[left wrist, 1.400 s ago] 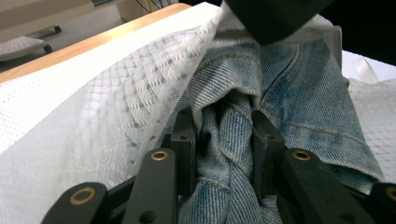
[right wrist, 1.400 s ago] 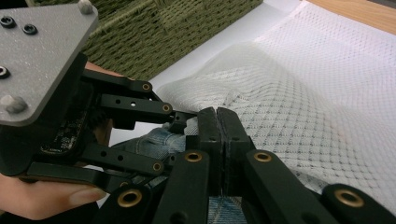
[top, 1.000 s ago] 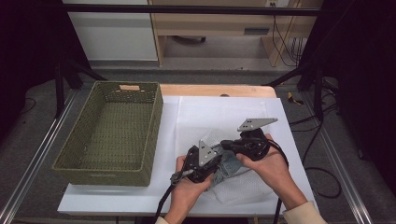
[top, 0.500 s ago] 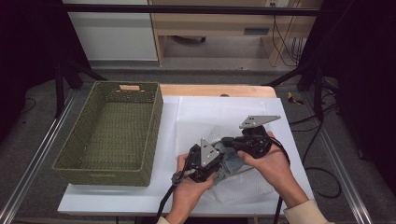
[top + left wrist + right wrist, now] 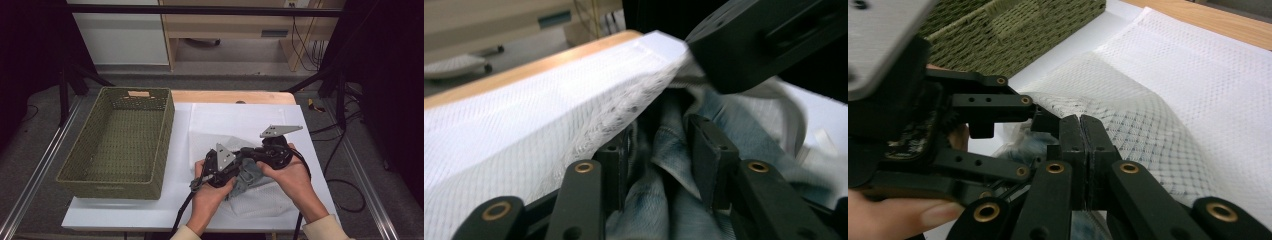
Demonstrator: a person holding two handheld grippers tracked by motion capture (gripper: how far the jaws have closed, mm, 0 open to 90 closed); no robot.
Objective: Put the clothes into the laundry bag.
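High view: both grippers meet over the near right part of a white table, the left gripper and the right gripper almost touching over a bluish-grey denim garment. The garment lies partly inside a white mesh bag spread across the table's middle and right. A green woven basket stands at the left, its right wall just beside the mesh, its near edge close to the table's front edge. Open room remains on the bare strip along the front and on the flat mesh toward the far wooden edge.

Left gripper view: the left gripper has its jaws part open, a fold of the denim garment lying between them and against at least the right pad; whether it is gripped is hard to tell. The raised edge of the mesh bag runs just left of the jaws.

Right gripper view: the right gripper has its jaws pressed together at the lifted edge of the mesh bag, probably pinching it, though the pinch itself is hidden. The left gripper sits just beside it.
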